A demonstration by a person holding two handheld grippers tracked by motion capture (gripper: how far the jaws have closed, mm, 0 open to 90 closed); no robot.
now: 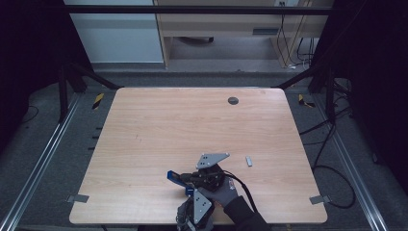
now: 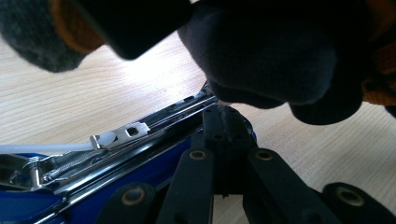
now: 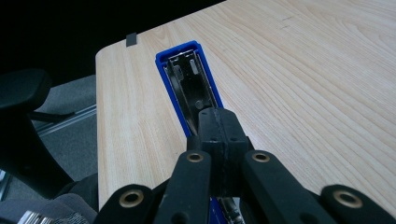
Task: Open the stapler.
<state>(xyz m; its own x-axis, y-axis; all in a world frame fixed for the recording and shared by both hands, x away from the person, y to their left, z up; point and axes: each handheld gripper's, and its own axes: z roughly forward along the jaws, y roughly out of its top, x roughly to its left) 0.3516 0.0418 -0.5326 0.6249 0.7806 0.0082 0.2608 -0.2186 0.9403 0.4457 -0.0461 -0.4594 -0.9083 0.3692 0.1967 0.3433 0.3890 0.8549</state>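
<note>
While we look down from the high view, the blue stapler [image 1: 175, 177] lies on the worktop [image 1: 159, 125] at its near edge, both grippers meeting on it. In the left gripper view, the left gripper [image 2: 223, 122] has its jaws together at the stapler's [image 2: 140, 140] open magazine. In the right gripper view, the right gripper [image 3: 219, 122] has jaws together over the stapler [image 3: 187, 79]. We judge a twist could slip it. No writing is readable.

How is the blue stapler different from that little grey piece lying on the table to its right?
The blue stapler is much larger than the little grey piece. The stapler is blue with shiny metal inside and lies opened up; the grey piece is a plain small bar, too small to tell more. The stapler sits among the two grippers, the left gripper and right gripper shut over it; the grey piece lies alone, untouched. Both rest on the wooden table.
</note>
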